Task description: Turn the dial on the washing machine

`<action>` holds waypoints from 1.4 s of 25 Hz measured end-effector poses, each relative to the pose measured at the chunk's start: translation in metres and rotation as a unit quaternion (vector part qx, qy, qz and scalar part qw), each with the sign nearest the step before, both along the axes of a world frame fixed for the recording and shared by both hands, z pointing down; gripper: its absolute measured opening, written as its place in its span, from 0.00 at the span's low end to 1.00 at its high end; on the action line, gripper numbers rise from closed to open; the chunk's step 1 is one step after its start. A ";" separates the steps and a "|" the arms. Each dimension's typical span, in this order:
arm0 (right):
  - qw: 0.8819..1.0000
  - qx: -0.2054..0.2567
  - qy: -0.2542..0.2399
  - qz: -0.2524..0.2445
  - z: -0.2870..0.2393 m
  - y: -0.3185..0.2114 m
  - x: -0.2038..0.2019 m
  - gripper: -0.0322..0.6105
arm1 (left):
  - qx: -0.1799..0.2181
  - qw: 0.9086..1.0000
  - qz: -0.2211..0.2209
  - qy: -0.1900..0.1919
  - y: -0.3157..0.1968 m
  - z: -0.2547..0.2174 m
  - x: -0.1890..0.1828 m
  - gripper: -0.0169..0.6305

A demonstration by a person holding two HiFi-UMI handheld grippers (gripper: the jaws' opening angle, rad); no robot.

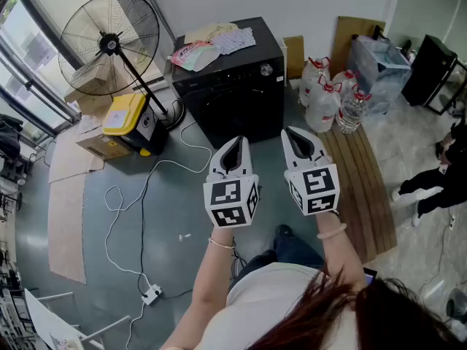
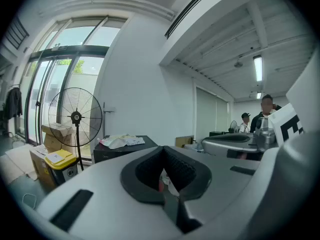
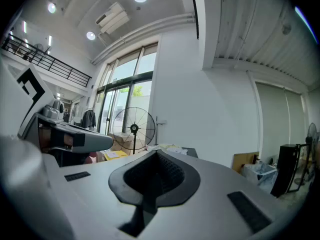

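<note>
Left gripper (image 1: 235, 146), right gripper (image 1: 298, 138) — both clenched, nothing between the jaws, side by side, well apart from the machine. Beyond: black washing machine (image 1: 233, 104), cloths (image 1: 211, 44) on its lid; dial (image 1: 267, 70) on the upper front panel, right of centre, untouched. Far left — standing fan (image 1: 109, 44).
</note>
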State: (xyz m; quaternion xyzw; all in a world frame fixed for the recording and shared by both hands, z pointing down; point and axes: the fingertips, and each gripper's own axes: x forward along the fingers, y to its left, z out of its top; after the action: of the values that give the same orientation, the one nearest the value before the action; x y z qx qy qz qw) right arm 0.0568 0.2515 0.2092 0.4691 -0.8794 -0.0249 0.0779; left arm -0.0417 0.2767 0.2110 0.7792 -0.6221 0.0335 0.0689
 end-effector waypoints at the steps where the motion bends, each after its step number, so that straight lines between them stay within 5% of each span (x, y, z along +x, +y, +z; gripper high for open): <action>1: 1.000 0.001 -0.002 0.000 0.001 -0.004 0.001 0.08 | 0.000 1.000 0.000 0.001 -0.004 0.002 0.001 0.05; 23: 1.000 0.008 0.002 -0.019 0.021 -0.115 0.015 0.08 | -0.021 1.000 -0.012 0.017 -0.116 0.030 0.031 0.05; 35: 1.000 -0.004 0.000 -0.026 0.043 -0.178 -0.013 0.08 | -0.033 0.999 -0.018 0.021 -0.176 0.047 0.006 0.05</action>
State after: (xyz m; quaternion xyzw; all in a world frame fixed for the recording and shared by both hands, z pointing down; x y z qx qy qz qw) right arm 0.0437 0.0736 0.2518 0.4457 -0.8914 -0.0231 0.0795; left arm -0.0354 0.1002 0.2581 0.7658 -0.6329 0.0367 0.1079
